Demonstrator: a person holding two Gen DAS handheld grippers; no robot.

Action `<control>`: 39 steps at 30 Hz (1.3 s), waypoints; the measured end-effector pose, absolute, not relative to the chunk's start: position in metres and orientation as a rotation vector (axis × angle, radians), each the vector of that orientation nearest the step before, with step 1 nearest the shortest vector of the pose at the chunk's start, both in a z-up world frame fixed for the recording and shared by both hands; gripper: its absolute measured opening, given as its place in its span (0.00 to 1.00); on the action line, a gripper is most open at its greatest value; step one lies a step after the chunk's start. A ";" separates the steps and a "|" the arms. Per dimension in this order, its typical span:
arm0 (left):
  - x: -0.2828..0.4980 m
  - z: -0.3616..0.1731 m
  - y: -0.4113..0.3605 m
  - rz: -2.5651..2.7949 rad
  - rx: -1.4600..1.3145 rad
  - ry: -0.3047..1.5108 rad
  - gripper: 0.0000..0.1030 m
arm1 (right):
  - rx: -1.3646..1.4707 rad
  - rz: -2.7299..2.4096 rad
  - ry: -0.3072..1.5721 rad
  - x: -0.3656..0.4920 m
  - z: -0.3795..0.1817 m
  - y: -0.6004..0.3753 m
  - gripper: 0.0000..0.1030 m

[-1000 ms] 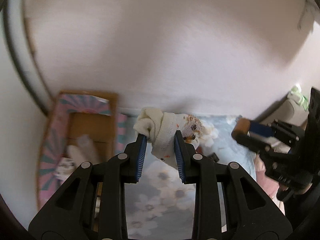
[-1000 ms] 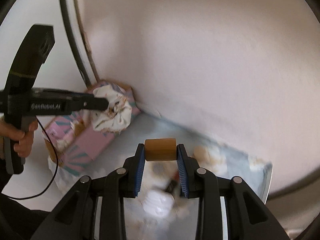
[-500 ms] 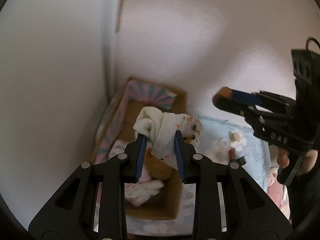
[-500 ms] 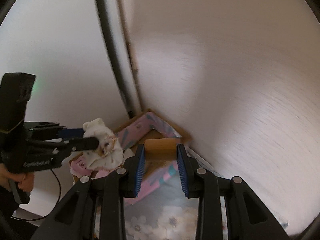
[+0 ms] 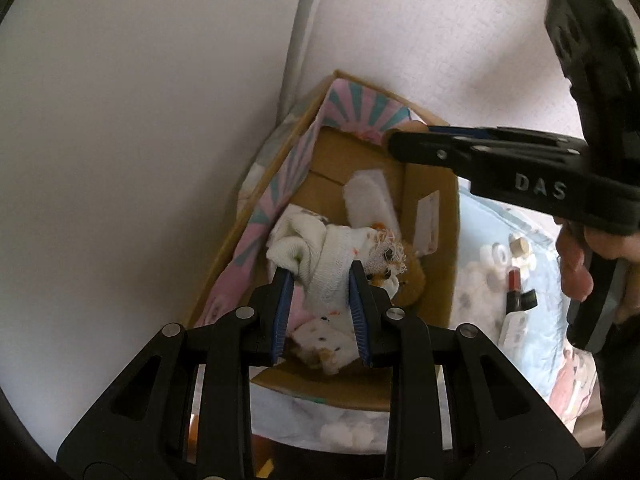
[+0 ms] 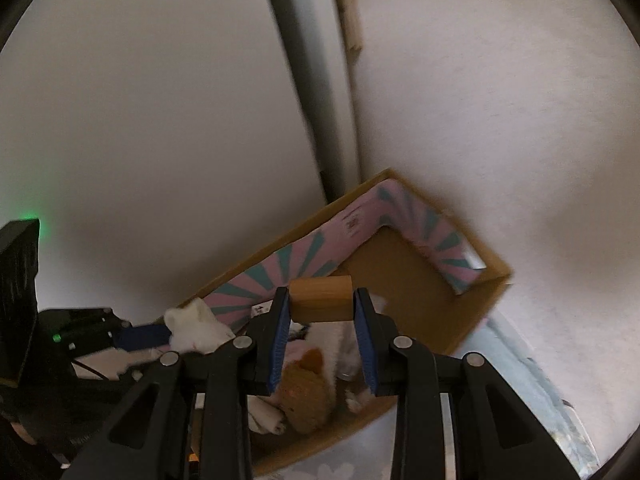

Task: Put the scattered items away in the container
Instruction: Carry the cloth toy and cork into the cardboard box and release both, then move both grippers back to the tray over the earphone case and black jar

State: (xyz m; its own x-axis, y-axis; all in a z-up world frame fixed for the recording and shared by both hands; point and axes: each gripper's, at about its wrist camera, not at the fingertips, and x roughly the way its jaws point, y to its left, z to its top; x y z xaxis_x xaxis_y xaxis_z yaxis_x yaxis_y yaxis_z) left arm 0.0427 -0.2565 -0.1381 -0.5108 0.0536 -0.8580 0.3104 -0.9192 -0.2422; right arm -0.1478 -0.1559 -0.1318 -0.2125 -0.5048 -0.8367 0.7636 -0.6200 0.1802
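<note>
The cardboard box (image 5: 434,184), with its pink-and-teal striped flaps, is standing in the corner of the room, and everything here is placed against it. Over its left half, the left gripper (image 5: 320,292) is clenching a bundle of white cloth (image 5: 320,264), hanging above the soft things already lying inside. To the right of that, over the far right corner of the box, the right gripper (image 6: 322,312) is pinching a short wooden cylinder (image 6: 321,298) end to end between its fingers.

Both loads are sitting above the opening, so the step in hand looks like the drop. To do it well, each hand is best lowering a little and opening one at a time, keeping the cylinder inside the far wall so it is not rolling out over the rim, and letting the cloth fall clear of the flaps.

To the right of the box, small items (image 5: 516,280) are lying scattered on a pale blue floral cover; they are too small and blurred to identify with confidence. The box floor is largely hidden under toys and cloth.
</note>
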 end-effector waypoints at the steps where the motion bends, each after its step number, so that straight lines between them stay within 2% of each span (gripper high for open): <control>1: 0.043 -0.139 -0.259 -2.543 1.468 0.557 0.24 | 1.192 -1.920 0.351 -0.148 -0.135 -0.161 0.28; 8: 0.044 -0.143 -0.261 -2.543 1.482 0.544 0.24 | 1.222 -1.913 0.356 -0.157 -0.145 -0.170 0.28; 12: 0.037 -0.146 -0.258 -2.491 1.521 0.497 0.28 | 1.265 -1.900 0.365 -0.160 -0.147 -0.173 0.30; 13: 0.036 -0.147 -0.256 -2.471 1.534 0.469 0.29 | 1.284 -1.892 0.351 -0.161 -0.147 -0.172 0.38; 14: 0.036 -0.148 -0.255 -2.464 1.539 0.457 0.33 | 1.288 -1.894 0.332 -0.162 -0.146 -0.171 0.52; 16: 0.036 -0.148 -0.253 -2.463 1.544 0.453 0.55 | 1.290 -1.905 0.304 -0.162 -0.141 -0.167 0.60; 17: 0.037 -0.146 -0.253 -2.469 1.538 0.457 0.87 | 1.293 -1.915 0.297 -0.163 -0.139 -0.165 0.61; 18: 0.039 -0.143 -0.252 -2.485 1.520 0.463 0.99 | 1.292 -1.923 0.295 -0.164 -0.137 -0.164 0.61; 39: 0.029 -0.097 -0.196 -2.638 1.463 0.373 0.99 | 1.235 -2.101 0.245 -0.141 -0.087 -0.068 0.61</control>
